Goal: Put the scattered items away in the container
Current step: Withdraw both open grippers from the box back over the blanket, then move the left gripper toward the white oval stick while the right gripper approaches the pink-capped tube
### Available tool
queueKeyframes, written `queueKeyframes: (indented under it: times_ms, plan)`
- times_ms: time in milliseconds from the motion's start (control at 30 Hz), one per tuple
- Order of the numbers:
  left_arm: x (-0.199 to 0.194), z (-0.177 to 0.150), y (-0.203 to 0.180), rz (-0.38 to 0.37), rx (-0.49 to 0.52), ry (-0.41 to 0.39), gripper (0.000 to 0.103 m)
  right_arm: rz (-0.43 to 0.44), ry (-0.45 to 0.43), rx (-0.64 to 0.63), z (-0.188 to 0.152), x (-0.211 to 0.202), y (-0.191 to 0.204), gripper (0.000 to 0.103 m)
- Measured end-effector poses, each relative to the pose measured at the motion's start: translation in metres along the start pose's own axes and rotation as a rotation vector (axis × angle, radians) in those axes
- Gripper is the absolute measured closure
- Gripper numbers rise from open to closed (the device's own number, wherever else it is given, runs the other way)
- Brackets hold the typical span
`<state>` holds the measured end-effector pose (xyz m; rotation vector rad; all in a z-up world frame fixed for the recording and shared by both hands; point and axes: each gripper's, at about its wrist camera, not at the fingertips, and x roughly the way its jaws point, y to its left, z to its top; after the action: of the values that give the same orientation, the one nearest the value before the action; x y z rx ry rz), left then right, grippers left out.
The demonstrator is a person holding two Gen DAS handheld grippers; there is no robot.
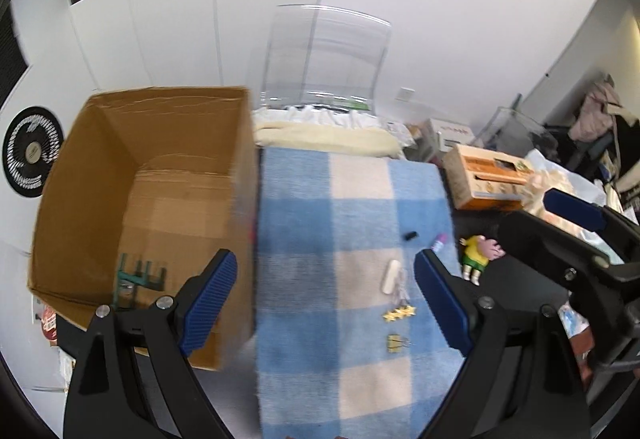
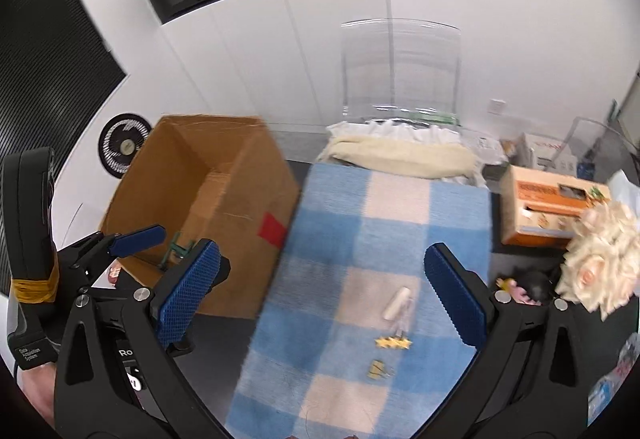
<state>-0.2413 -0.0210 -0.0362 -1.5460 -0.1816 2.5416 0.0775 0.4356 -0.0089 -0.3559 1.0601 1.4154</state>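
Observation:
An open cardboard box (image 1: 140, 179) stands left of a blue-and-white checked blanket (image 1: 340, 219). A green rack (image 1: 140, 275) lies inside the box. On the blanket lie a white cylinder (image 1: 391, 276), a yellow star clip (image 1: 399, 313), a yellow binder clip (image 1: 396, 343), a small black piece (image 1: 410, 236) and a purple-capped tube (image 1: 438, 242). A toy figure (image 1: 478, 257) rests just off the blanket's right edge. My left gripper (image 1: 326, 299) hangs open over the box's right wall and the blanket. My right gripper (image 2: 320, 297) is open above the blanket, the white cylinder (image 2: 397, 303) below it.
An orange carton (image 2: 548, 207) and cream artificial flowers (image 2: 600, 263) crowd the right side. A clear chair (image 2: 400, 71) and folded cream cloth (image 2: 400, 155) sit behind the blanket. A round fan (image 2: 124, 143) stands by the white cabinets, left of the box (image 2: 224, 175).

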Motion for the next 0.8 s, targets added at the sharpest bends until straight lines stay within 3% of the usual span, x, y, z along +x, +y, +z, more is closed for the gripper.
queueKeyframes:
  times_ms: [433, 800]
  plan:
    - [0.025, -0.022, -0.070, -0.025, 0.068, 0.050, 0.014, -0.054, 0.012, 0.077, -0.040, -0.019, -0.081, 0.000]
    - [0.059, -0.046, -0.080, -0.022, 0.052, 0.133, 0.014, -0.060, 0.067, 0.092, -0.072, 0.001, -0.110, 0.000]
